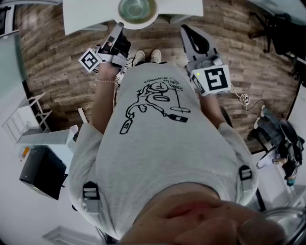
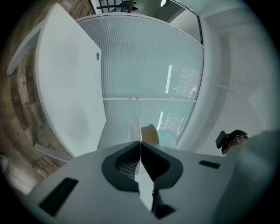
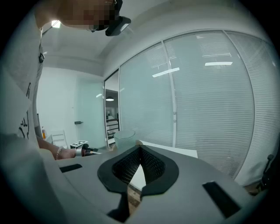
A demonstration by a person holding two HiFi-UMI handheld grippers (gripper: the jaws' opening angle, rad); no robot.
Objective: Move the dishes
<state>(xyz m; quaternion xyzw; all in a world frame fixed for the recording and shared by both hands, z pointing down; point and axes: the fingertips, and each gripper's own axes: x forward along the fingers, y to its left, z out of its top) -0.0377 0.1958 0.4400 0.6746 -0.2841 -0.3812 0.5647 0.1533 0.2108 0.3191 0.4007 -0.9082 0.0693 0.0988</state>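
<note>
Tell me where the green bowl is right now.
In the head view the green bowl sits top centre on the white plate, whose rim the left claw pinches, at the white table's near edge.

I see a white table far off on a wood floor. A black box sits near left. Blinds cover the glass wall.
</note>
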